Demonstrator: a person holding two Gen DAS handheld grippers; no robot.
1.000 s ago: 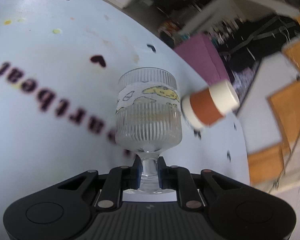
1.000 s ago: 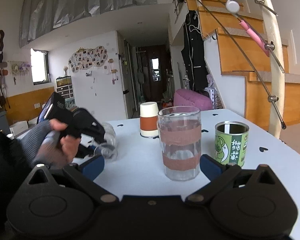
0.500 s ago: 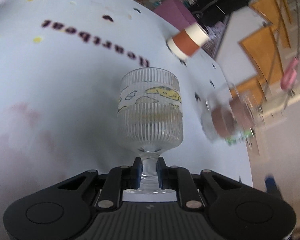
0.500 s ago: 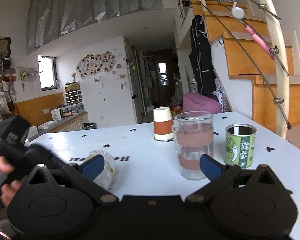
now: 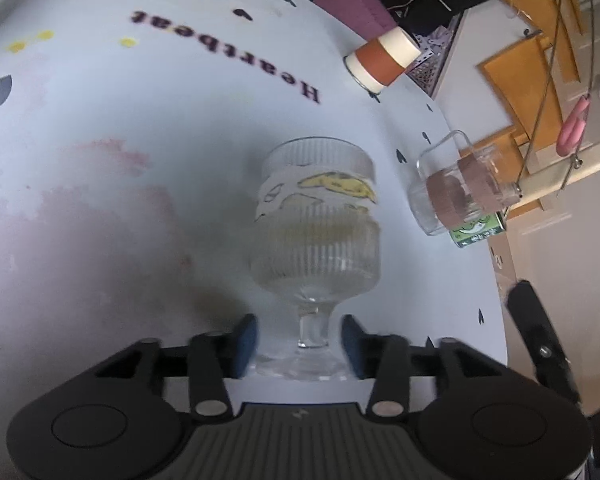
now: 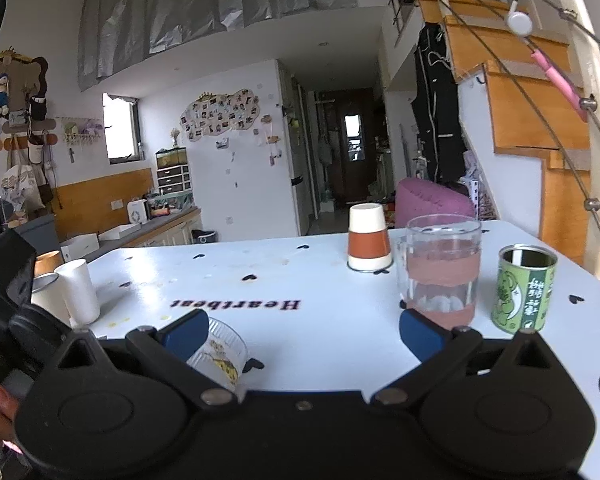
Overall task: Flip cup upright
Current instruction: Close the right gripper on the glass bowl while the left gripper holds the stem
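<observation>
Near the table's (image 5: 100, 200) front edge, the ribbed stemmed cup (image 5: 316, 232) is standing on its foot, mouth up, so the flip looks done. The left gripper (image 5: 300, 344) is flanking the stem with jaws spread, not touching. The right gripper (image 6: 304, 328) is hovering wide open, holding nothing. Only backing away seems left.

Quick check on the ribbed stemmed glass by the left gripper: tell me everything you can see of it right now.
The stemmed glass is clear, vertically ribbed, with a white band carrying a yellow cartoon. It has a rounded bowl, short stem and round foot. It stands upright on the white table, foot down and open rim up, and looks empty. The left gripper is open, its blue pads either side of the stem without touching.
</observation>
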